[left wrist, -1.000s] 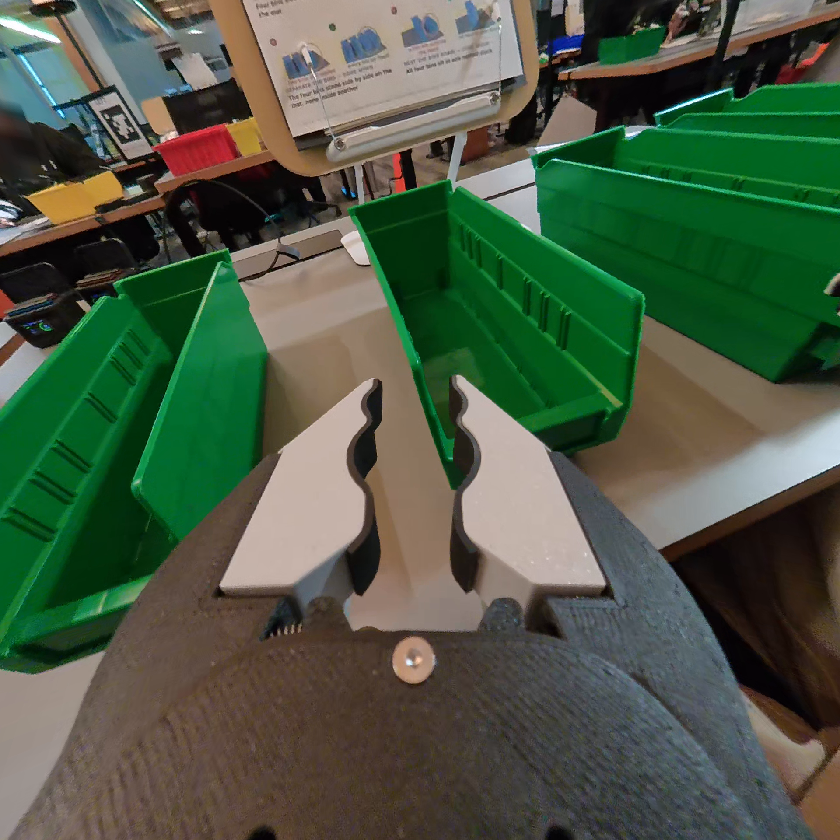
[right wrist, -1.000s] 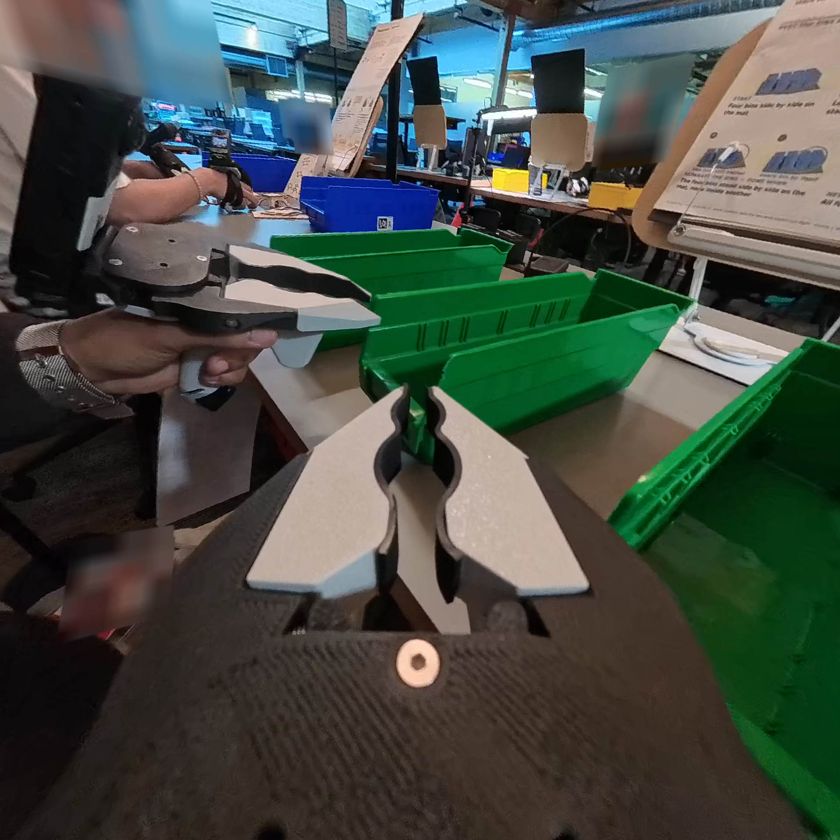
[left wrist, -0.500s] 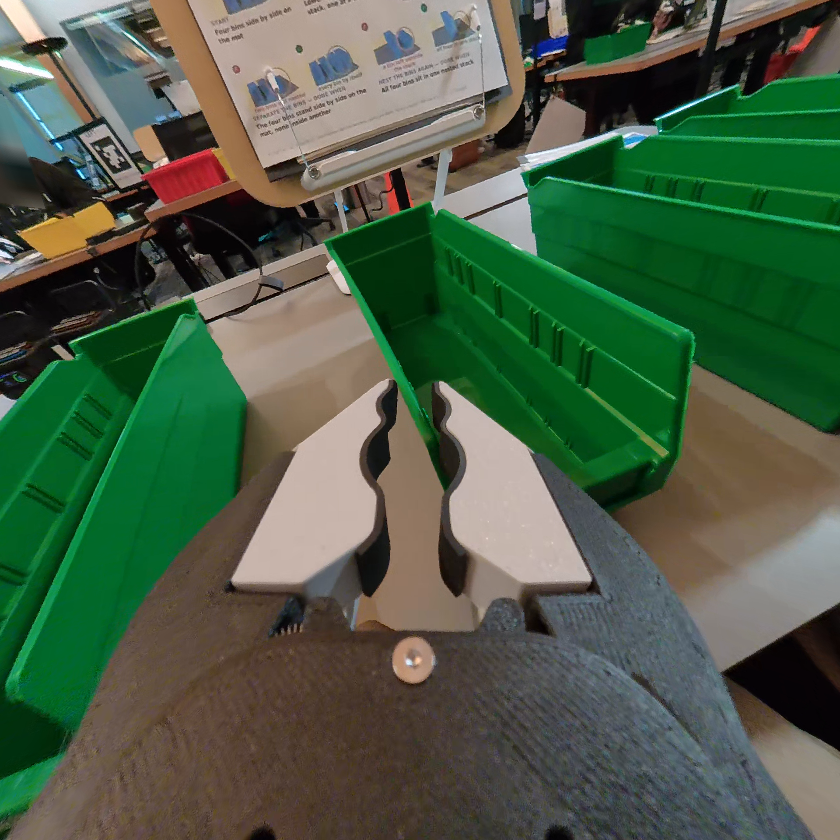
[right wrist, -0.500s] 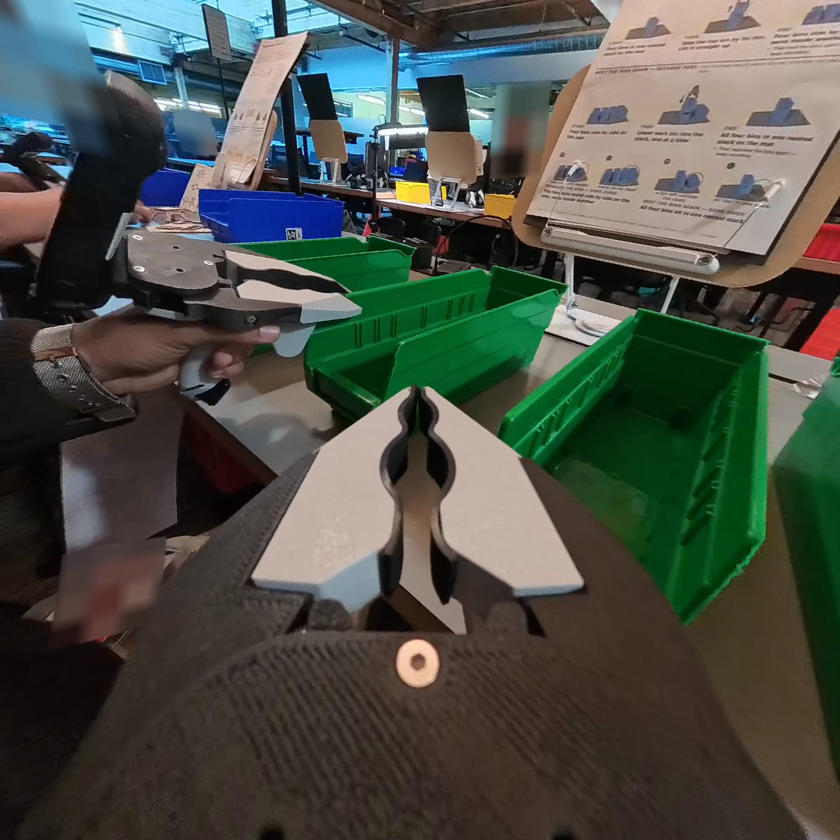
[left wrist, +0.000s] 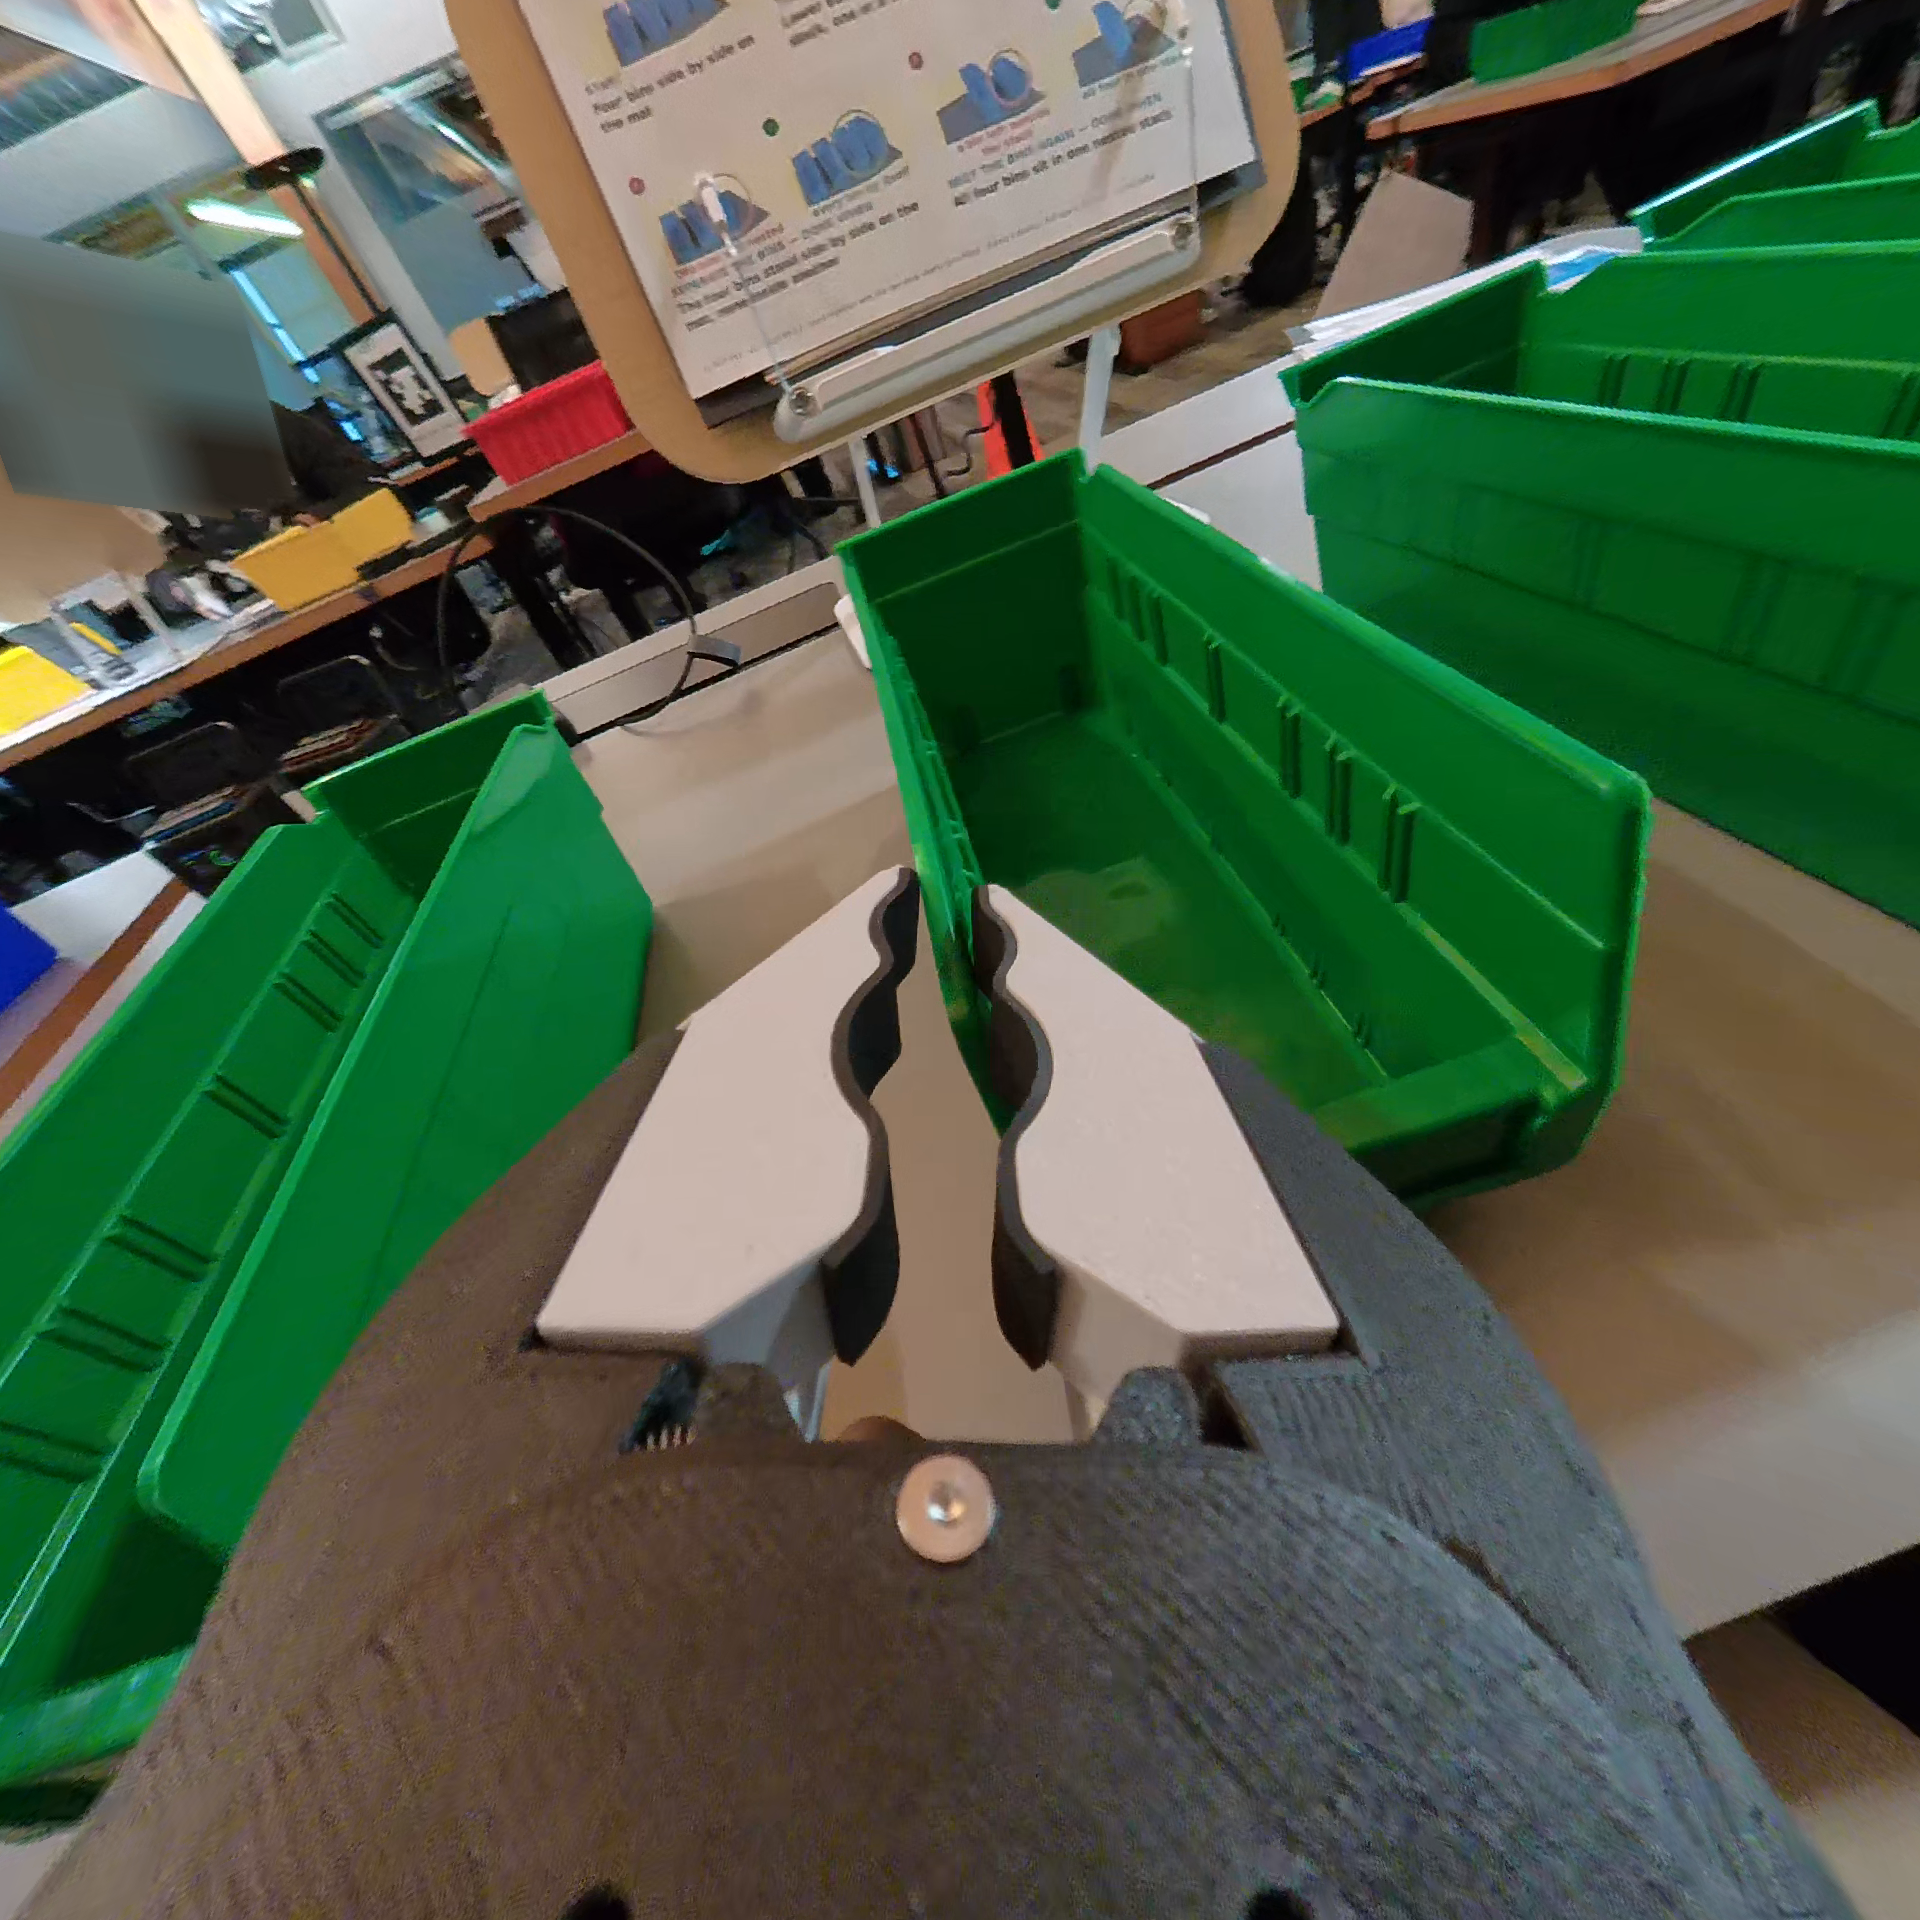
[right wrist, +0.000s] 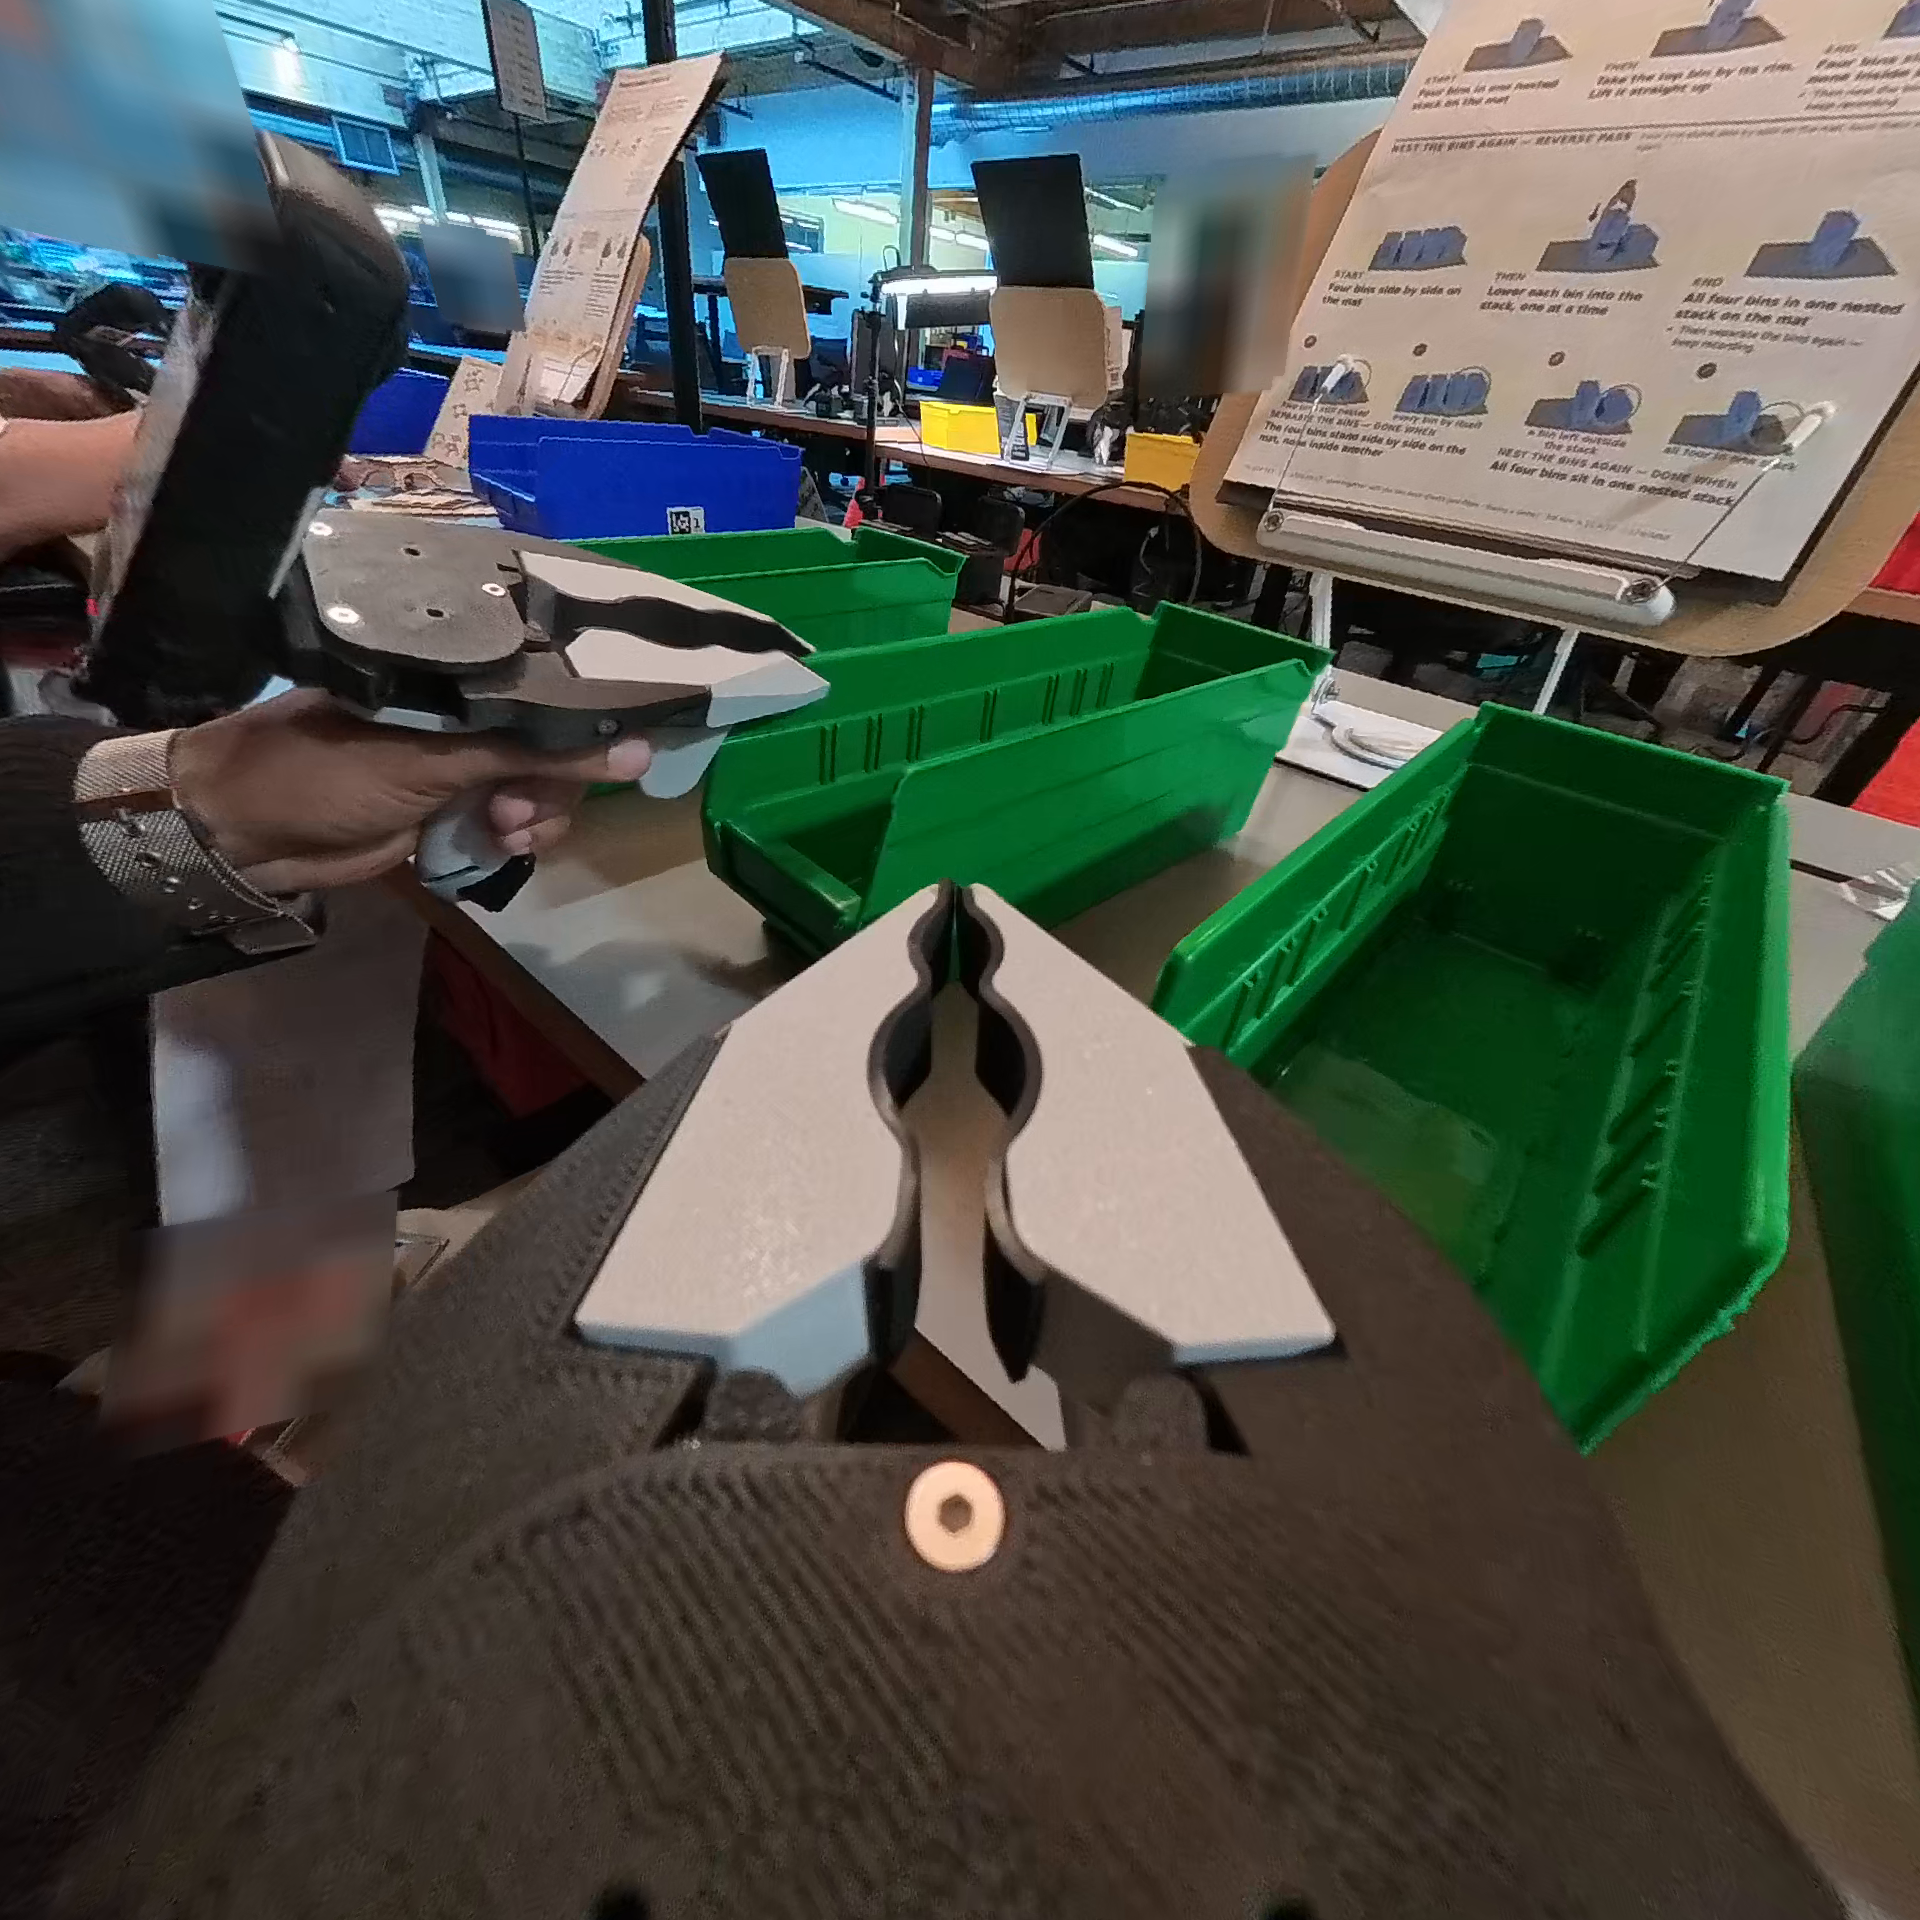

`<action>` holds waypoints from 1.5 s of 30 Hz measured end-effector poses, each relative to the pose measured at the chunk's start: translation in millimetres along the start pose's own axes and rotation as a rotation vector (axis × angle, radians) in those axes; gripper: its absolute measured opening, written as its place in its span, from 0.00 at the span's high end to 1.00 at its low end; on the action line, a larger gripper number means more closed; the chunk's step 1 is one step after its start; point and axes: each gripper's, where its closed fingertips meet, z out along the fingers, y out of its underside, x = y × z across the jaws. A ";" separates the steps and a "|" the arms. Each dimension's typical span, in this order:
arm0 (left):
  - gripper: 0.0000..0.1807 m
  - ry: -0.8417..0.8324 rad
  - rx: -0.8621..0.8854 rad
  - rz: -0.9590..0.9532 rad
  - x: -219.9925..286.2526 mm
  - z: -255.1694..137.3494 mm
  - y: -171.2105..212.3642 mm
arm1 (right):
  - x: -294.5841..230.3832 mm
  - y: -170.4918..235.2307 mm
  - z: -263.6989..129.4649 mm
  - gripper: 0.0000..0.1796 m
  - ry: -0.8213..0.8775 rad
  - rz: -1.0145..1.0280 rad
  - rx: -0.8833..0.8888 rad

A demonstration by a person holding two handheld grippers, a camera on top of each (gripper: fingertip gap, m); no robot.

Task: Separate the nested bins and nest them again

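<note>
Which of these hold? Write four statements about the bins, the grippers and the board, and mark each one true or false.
1. The right gripper is shut, with nothing between its fingers. True.
2. All the green bins sit nested in one stack. False: the long green bin and the near green bin stand apart on the table.
3. The long green bin is empty. True.
4. The instruction board lies flat on the table. False: it stands raised on a stand behind the bins.
</note>
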 end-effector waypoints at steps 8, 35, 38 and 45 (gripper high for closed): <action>0.97 -0.008 -0.033 -0.094 -5.9 -9.3 3.7 | -8.0 0.3 7.3 1.00 -0.042 -0.002 -0.003; 0.79 0.088 -0.071 0.032 22.7 -21.9 19.9 | -24.4 2.4 17.2 1.00 -0.116 -0.031 -0.015; 0.83 0.098 -0.122 -0.009 21.4 -19.8 27.9 | -25.6 2.9 17.4 1.00 -0.118 -0.036 -0.017; 0.97 0.085 -0.177 -0.102 15.2 -17.4 34.2 | -26.7 3.9 17.8 1.00 -0.120 -0.045 -0.021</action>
